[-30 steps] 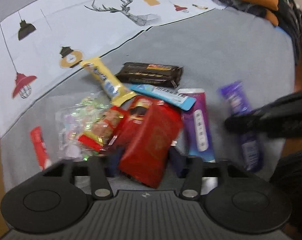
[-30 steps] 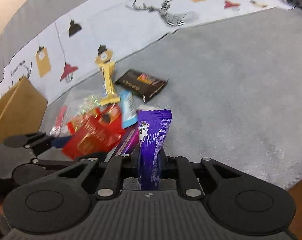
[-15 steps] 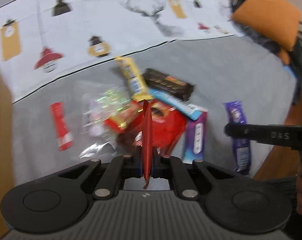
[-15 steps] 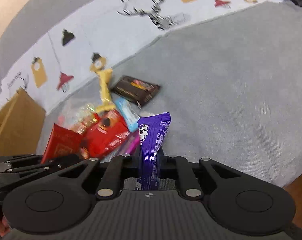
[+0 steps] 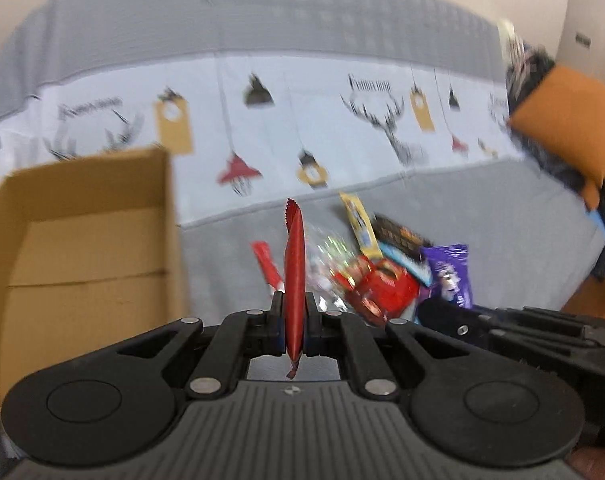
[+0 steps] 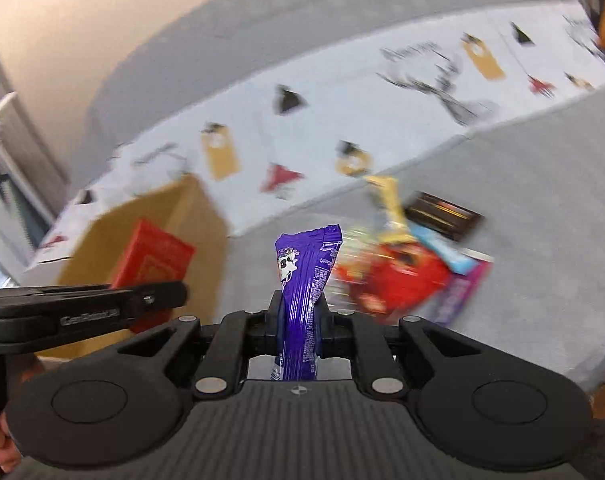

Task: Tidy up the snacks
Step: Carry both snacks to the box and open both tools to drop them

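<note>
My left gripper (image 5: 293,320) is shut on a flat red snack packet (image 5: 293,264), seen edge-on and held in the air. In the right wrist view the same packet (image 6: 152,258) hangs just in front of the open cardboard box (image 6: 174,216). My right gripper (image 6: 300,312) is shut on a purple snack bar (image 6: 304,276), lifted above the grey cover. It also shows in the left wrist view (image 5: 448,276). The box (image 5: 82,248) is at the left. A pile of snacks (image 5: 366,268) lies on the grey bed cover.
The pile holds a yellow bar (image 5: 358,220), a dark chocolate bar (image 6: 442,214), a red packet (image 6: 398,276), a blue bar, a clear candy bag and a small red stick (image 5: 267,264). An orange cushion (image 5: 566,136) lies far right. A patterned white sheet (image 5: 302,128) lies behind.
Both grippers have lifted and swung left towards the cardboard box, each carrying its snack. The box has come into view at the left; the pile now lies further away to the right.
</note>
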Demonstrator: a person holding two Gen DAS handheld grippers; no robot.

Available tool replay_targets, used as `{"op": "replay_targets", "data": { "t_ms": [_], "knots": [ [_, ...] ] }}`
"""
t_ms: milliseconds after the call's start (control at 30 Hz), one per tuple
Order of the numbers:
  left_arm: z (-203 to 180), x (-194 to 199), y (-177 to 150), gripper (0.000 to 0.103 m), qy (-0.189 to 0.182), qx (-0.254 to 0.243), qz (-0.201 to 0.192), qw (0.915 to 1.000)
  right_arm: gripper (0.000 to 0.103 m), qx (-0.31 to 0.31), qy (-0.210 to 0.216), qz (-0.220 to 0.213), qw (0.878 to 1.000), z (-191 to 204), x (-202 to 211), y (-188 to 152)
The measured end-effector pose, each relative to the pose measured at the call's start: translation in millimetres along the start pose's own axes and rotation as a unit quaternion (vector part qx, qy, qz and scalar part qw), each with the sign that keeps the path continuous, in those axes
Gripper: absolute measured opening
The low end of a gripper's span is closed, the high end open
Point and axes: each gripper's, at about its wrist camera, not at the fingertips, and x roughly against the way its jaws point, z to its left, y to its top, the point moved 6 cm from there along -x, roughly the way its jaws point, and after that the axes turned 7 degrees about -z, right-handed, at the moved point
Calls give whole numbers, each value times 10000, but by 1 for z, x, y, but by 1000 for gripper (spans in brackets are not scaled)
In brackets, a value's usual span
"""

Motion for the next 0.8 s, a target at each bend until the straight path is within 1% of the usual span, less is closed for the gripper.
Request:
{"op": "replay_targets", "data": {
  "t_ms": [67,167,233,300,400,467,567,700,800],
  "knots": [
    [18,25,11,7,64,106,-235,9996,14,218,172,-104,9996,34,9,12],
    [42,62,25,7,166,254,-604,9977,14,520,428,-387,9970,81,19,30],
    [57,88,38,7,210,325,-927,9949,14,667,576,-640,9941,108,28,43],
    [70,112,48,7,296,337,-1255,9911,14,826,772,-768,9906,134,33,54],
    [88,135,59,7,374,418,-1536,9865,14,1084,1016,-860,9852,169,35,64],
    [100,138,61,7,408,518,-1585,9852,14,1218,1149,-853,9822,188,33,66],
    [119,134,58,7,413,730,-1516,9849,14,1395,1259,-765,9792,212,19,65],
    [146,115,47,7,540,802,-1393,9855,14,1394,1276,-542,9805,226,-8,55],
    [168,95,32,7,605,951,-1193,9864,14,1389,1206,-325,9824,231,-36,42]
  ]
}}
